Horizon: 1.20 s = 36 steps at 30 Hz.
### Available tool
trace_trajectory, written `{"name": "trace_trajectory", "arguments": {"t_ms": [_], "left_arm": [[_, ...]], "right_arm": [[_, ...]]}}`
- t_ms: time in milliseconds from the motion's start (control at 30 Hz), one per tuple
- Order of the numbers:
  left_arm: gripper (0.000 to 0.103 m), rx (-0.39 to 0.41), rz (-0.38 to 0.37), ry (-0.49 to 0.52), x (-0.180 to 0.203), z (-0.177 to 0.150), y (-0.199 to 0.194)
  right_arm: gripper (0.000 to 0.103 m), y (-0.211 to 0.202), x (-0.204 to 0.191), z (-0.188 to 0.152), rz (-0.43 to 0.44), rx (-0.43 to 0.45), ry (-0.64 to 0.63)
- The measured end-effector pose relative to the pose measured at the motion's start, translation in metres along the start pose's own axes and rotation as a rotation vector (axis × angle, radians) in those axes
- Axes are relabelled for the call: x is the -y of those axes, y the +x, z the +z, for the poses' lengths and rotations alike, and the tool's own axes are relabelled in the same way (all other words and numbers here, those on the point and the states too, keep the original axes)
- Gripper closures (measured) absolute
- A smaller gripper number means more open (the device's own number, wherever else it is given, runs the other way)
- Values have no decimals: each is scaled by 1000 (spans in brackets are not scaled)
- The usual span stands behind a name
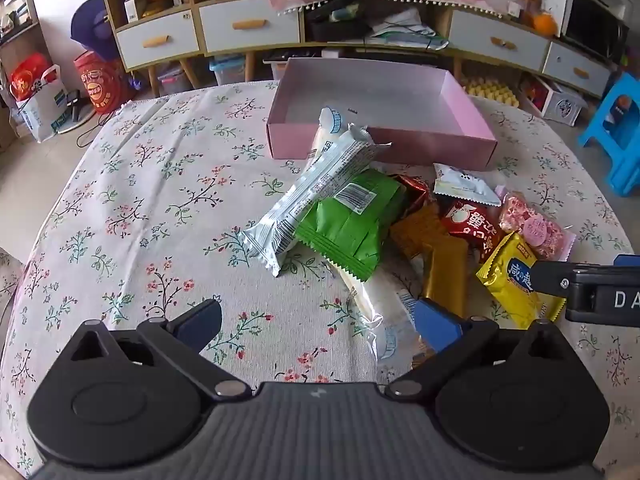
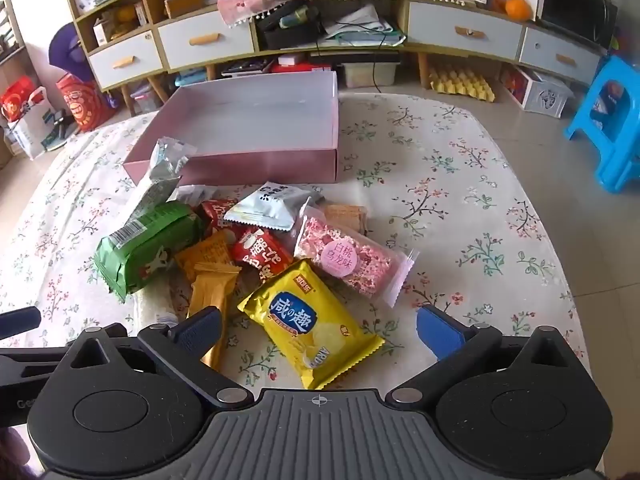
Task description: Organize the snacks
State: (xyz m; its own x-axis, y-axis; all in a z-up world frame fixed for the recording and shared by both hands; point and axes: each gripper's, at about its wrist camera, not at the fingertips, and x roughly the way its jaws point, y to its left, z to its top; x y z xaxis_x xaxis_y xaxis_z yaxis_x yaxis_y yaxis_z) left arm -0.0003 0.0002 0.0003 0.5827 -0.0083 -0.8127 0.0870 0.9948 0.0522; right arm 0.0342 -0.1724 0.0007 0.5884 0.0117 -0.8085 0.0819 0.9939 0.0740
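Both grippers, the left gripper (image 1: 318, 322) and right gripper (image 2: 318, 330), are held spread wide and empty above the snack packets (image 2: 256, 256), heaped on the flowered tablecloth (image 1: 140, 200) just before the empty pink box (image 2: 256, 128), presumably their destination.

"咸の趣" on yellow packet (image 2: 310, 324)

Black tongs (image 1: 318, 322), blue pads (image 2: 436, 334), silver rivets

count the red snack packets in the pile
2. One red packet with white lettering lies mid-pile between the orange packet and the pink bar. A second red packet sits behind it, beside the green packet. More may be buried underneath.
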Motion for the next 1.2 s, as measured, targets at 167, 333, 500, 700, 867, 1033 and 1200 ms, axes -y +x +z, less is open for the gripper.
{"name": "trace_trajectory", "arguments": {"t_ms": [167, 333, 500, 700, 867, 1033, 1200], "left_arm": [[0, -7, -3, -16, 1, 1, 1], [0, -15, -16, -32, -1, 1, -1], [0, -14, -33, -45, -9, -1, 1], [0, -14, -33, -47, -8, -1, 1], [0, -16, -33, -49, -8, -1, 2], [0, -23, -28, -50, -9, -1, 5], [0, -25, -34, -56, -12, -2, 3]], "right_arm": [[0, -1, -7, -2, -12, 23, -35], [0, -4, -16, -2, -38, 35, -68], [0, -4, -19, -5, -33, 39, -83], [0, -6, -17, -5, -28, 40, -85], [0, -7, -17, -5, -24, 39, -85], [0, -9, -15, -5, -20, 44, -81], [0, -11, -16, -3, -18, 52, -76]]}}
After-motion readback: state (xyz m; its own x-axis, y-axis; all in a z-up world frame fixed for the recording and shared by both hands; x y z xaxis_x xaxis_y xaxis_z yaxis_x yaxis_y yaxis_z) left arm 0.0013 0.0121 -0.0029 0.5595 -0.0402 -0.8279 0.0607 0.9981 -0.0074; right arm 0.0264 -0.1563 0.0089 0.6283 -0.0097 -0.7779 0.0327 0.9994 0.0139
